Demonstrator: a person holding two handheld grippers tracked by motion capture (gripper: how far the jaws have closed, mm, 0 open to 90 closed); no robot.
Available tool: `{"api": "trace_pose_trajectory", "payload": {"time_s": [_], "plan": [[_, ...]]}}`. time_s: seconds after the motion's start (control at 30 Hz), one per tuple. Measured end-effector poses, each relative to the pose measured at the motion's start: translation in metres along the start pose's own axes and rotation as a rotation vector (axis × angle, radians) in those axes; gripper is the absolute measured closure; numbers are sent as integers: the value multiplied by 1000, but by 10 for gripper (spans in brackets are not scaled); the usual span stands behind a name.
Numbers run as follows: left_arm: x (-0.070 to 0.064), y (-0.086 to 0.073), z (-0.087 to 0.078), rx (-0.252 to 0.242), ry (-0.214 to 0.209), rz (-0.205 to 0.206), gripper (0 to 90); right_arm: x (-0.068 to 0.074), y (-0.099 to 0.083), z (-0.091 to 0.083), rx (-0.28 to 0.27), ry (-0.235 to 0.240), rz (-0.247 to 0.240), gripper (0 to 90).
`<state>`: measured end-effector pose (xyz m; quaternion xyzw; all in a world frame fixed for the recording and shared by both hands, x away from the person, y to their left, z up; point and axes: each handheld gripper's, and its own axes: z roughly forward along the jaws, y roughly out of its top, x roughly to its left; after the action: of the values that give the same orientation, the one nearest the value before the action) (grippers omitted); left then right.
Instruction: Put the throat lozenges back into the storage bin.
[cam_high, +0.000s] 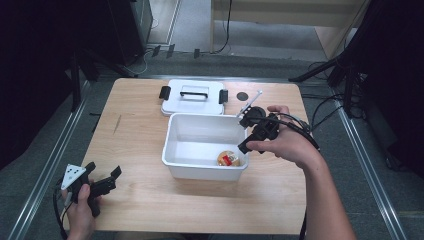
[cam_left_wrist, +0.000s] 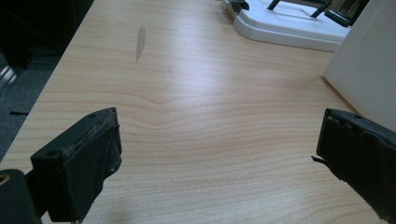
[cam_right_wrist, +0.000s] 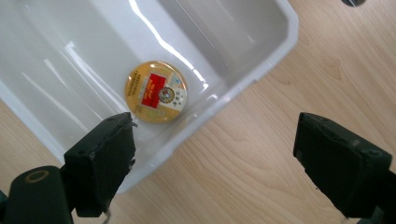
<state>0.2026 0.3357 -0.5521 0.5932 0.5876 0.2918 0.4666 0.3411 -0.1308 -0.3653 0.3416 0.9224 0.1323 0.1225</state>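
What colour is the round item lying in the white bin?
The round item is golden-yellow with a red label across its middle; it shows best in the right gripper view, inside the white bin.

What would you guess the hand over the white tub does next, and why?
Probably the right gripper lifts clear of the tub. Its jaws stand wide open and hold nothing, while the round yellow item lies flat on the tub's floor. The lid rests on the table behind the tub, so closing it may follow.
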Motion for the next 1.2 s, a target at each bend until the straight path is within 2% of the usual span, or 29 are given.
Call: {"api": "trace_pose_trajectory", "payload": {"time_s": [0.4,0.67,0.87,1.2], "plan": [[-1,0,0,-5,1,-4,4,-30,-48,12,17,-25,111,133],[0,0,0,-5,2,-2,4,-41,-81,26,35,-39,170,129],[-1,0,0,-3,3,0,4,-47,-105,38,47,-26,225,46],[-1,0,0,-3,4,1,5,-53,-146,55,-14,-69,317,13]]}}
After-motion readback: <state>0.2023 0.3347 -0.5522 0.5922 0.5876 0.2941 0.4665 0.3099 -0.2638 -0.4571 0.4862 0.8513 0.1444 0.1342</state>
